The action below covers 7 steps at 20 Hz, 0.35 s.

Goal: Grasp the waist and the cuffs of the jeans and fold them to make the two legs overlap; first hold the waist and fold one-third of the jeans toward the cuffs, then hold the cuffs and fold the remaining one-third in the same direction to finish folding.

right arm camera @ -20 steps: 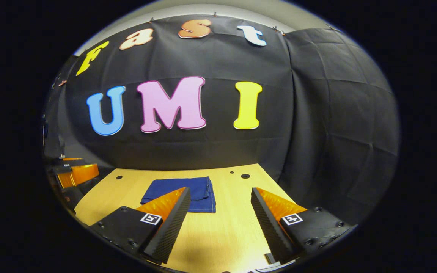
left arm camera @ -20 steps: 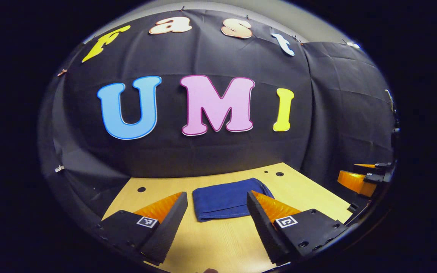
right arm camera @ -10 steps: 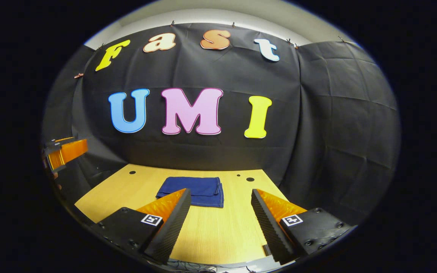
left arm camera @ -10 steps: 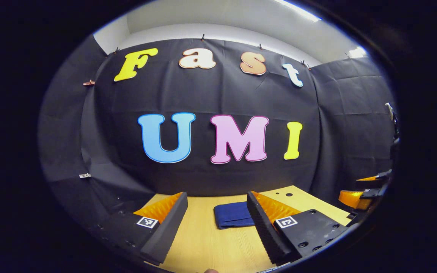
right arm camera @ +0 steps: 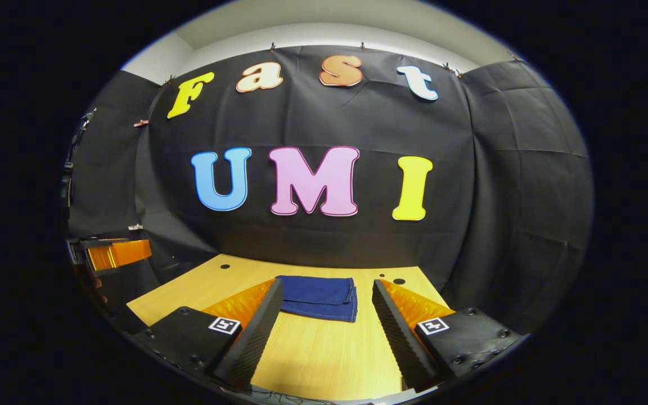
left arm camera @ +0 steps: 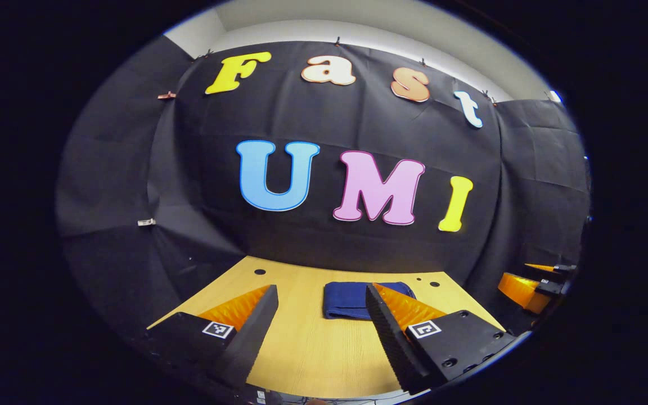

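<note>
Jeans (right arm camera: 318,296) folded in a compact blue stack on the wooden table (right arm camera: 313,354), both grippers — left gripper (left arm camera: 321,315), right gripper (right arm camera: 327,309) — spread wide, holding nothing, well short of the denim.

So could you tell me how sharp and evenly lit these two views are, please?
Left gripper view: the jeans and table are sharp, with no motion blur; fisheye bends the table's far edge. Right gripper view: the jeans show crisp stitching, light is even, and a soft shadow lies on the table near the fingers.
</note>
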Tool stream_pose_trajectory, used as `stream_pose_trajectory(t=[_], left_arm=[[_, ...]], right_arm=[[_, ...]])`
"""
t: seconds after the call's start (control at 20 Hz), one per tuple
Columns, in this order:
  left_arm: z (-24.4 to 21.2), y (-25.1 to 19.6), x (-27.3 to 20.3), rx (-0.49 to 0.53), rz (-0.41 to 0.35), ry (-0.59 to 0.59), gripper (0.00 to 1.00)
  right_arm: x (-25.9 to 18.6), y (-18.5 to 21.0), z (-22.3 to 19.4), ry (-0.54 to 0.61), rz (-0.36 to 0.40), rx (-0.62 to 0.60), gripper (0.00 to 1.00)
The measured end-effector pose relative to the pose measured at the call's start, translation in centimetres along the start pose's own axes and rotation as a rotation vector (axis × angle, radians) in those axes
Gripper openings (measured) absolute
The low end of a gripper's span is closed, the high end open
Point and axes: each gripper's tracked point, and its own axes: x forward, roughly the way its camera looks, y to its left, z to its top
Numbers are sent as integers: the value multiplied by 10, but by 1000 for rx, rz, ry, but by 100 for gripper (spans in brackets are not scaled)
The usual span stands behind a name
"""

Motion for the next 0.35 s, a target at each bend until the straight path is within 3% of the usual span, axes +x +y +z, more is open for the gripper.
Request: stream_pose_trajectory(t=[0.35], left_arm=[[2,29,-21,-22,91,-5,96]], right_arm=[[2,-9,-13,46,15,39,98]])
